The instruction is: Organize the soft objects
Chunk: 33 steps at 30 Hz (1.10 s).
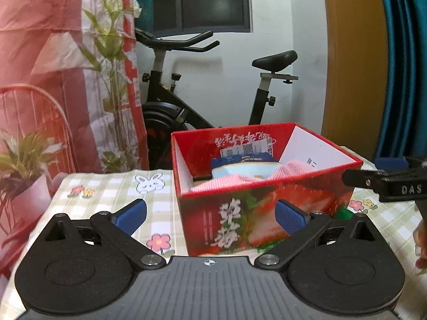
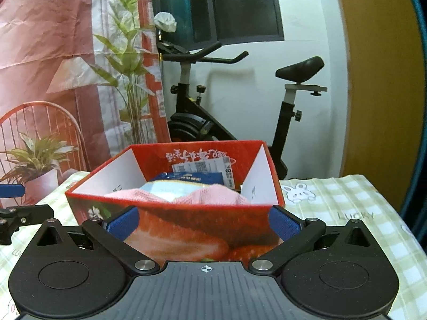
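A red strawberry-print box [image 1: 202, 208] [image 2: 186, 240] stands open on a checked tablecloth [image 1: 106, 186] [image 2: 347, 208]. Inside it lie a pink knitted cloth [image 1: 232, 180] [image 2: 213, 196] and a blue and white packet [image 1: 245, 166] [image 2: 170, 188]. My left gripper [image 1: 212, 217] is open in front of the box's near left corner, with nothing held. My right gripper [image 2: 203, 224] is open too, low before the box's front wall, its blue pads [image 2: 284, 224] level with the wall's two ends. Each gripper shows at the edge of the other's view: the right gripper [image 1: 387, 184] and the left gripper [image 2: 16, 213].
Behind the table stands a black exercise bike [image 1: 186, 106] [image 2: 213, 122] against a white wall. A pink backdrop printed with plants [image 1: 53, 80] hangs on the left, and a wooden door [image 1: 352, 53] is on the right. Part of a hand [image 1: 421, 240] shows at the right edge.
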Each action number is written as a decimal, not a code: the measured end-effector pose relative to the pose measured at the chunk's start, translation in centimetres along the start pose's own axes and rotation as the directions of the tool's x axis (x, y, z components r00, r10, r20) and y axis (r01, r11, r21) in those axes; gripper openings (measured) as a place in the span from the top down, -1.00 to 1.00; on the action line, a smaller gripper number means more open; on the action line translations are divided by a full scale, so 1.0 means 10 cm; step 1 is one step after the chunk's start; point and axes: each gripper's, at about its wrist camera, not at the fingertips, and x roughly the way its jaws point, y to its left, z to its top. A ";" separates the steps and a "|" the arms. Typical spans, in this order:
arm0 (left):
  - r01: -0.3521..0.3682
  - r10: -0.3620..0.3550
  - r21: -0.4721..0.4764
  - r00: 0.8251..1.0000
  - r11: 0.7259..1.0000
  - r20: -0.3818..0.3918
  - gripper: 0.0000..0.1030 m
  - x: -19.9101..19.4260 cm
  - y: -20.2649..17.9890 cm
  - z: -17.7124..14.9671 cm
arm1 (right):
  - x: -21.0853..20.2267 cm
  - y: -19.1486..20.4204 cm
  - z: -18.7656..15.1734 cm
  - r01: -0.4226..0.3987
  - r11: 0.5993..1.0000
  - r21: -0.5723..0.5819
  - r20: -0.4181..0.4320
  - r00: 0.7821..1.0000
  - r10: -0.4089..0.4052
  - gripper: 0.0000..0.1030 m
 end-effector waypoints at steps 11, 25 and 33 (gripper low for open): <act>0.012 -0.017 -0.068 0.997 0.998 -0.077 -1.00 -0.05 -0.04 -0.39 | -0.27 0.13 -0.59 -0.005 1.000 -0.023 -0.035 0.999 0.004 -0.99; 0.047 -0.071 -0.128 0.979 0.991 -0.191 -0.95 0.05 0.00 -0.72 | -0.27 0.21 -0.86 -0.069 0.997 -0.044 -0.164 0.985 0.061 -0.99; 0.127 -0.160 -0.160 0.962 0.979 -0.221 -0.63 0.13 -0.02 -0.81 | -0.25 0.26 -0.87 -0.108 0.992 -0.064 -0.182 0.979 0.095 -0.86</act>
